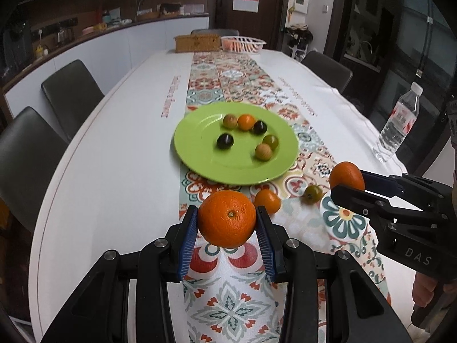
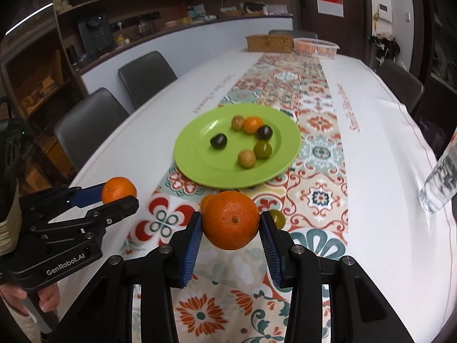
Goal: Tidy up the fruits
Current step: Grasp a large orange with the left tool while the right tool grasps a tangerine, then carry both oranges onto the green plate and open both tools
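My left gripper is shut on an orange and holds it above the patterned runner, short of a green plate. My right gripper is shut on a second orange; it also shows in the left wrist view. The left gripper's orange shows in the right wrist view. The green plate holds several small fruits: dark, green, tan and orange. A small orange fruit and a green tomato lie on the runner in front of the plate.
A water bottle stands at the table's right edge. A white basket and a brown box sit at the far end. Dark chairs line the left side, and one stands on the right.
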Available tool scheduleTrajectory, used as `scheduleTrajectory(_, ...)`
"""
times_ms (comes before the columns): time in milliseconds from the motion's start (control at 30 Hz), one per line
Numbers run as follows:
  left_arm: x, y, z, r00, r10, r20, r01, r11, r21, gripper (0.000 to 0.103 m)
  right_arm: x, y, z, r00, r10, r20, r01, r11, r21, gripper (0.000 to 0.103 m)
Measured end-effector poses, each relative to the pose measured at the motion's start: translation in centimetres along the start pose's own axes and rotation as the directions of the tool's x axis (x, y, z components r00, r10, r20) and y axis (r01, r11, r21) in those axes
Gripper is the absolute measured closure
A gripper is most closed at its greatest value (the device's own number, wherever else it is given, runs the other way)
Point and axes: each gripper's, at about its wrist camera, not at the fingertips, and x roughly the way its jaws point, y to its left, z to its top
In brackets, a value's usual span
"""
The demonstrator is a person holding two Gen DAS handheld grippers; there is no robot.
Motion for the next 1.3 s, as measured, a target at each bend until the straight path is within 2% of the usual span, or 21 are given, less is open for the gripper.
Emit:
scheduleTrajectory(200, -0.8, -0.2, 1.1, 0.999, 0.012, 0.03, -0.013, 1.0, 0.014, 0.064, -1.2, 0.2, 1.1, 0.999, 0.008, 0.044, -0.006, 0.999, -0.037, 0.061)
scheduleTrajectory(533, -0.7, 0.1, 4.2, 0.997, 0.027, 0.078, -0.03, 0.999, 0.036, 0.064, -0.1, -0.2, 4.6, 0.998, 0.02, 0.064, -0.015, 0.997, -0.076, 0.061)
scheduleTrajectory(933, 2.9, 1.6, 8.1, 0.997, -0.01, 0.075, 0.008, 0.999, 0.033, 0.064, 3.7, -0.5, 8.9, 0.998, 0.045, 0.054, -0.04, 0.995, -0.091, 0.061)
scheduleTrajectory(1300, 8.0, 3.6, 10.3, 0.999, -0.016, 0.04, 0.015, 1.0, 0.027, 0.064, 8.9, -0.7, 11.0, 0.999, 0.032, -0.019, -0.034, 0.994, -0.103, 0.061)
